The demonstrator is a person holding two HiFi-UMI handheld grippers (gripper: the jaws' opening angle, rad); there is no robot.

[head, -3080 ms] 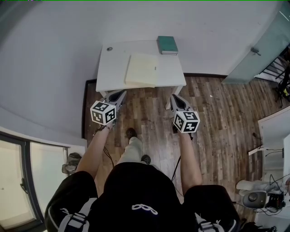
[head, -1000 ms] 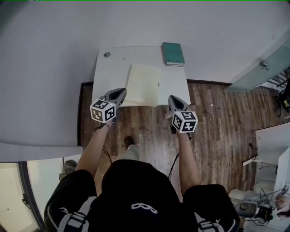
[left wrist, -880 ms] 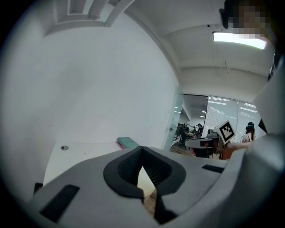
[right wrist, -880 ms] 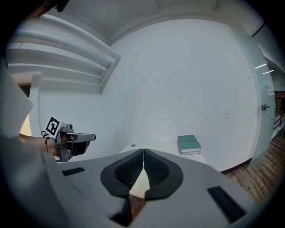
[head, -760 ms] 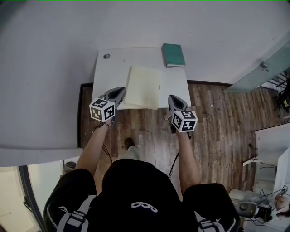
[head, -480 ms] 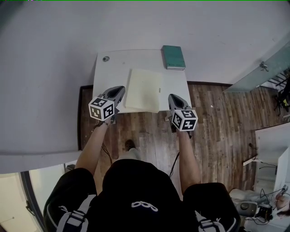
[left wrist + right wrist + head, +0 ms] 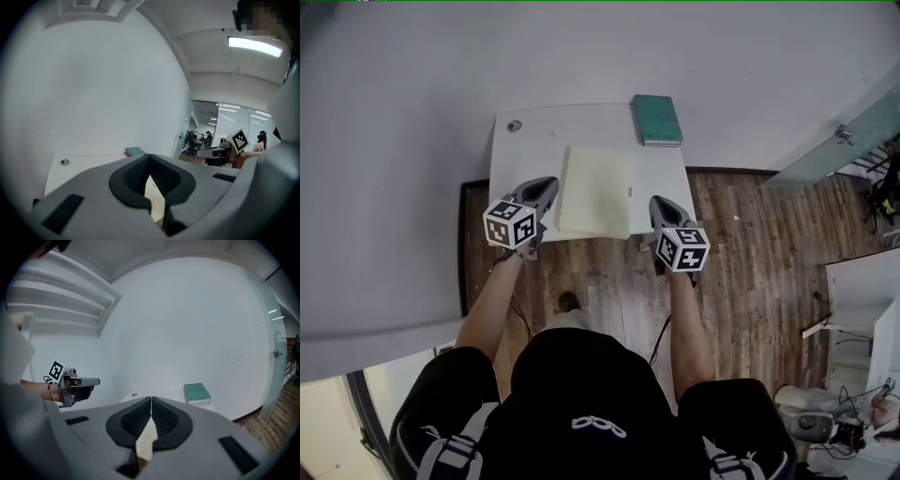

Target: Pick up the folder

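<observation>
Head view: pale yellow rectangular card folder (image 7: 595,190) lying flat on the middle of a white rectangular table (image 7: 525,155). Teal hardback book (image 7: 656,119) at the table's far right corner. Left gripper (image 7: 546,187) and right gripper (image 7: 661,206) over the table's near edge. Brown wood-plank floor (image 7: 750,244) right of the table, plain pale wall (image 7: 581,47) behind it.

Left gripper view: jaws pressed together, gripping nothing. Sliver of folder (image 7: 154,199) on the table beyond them.

Right gripper view: jaws together too, empty. Folder (image 7: 146,439) and book (image 7: 197,392) on the table ahead.
</observation>
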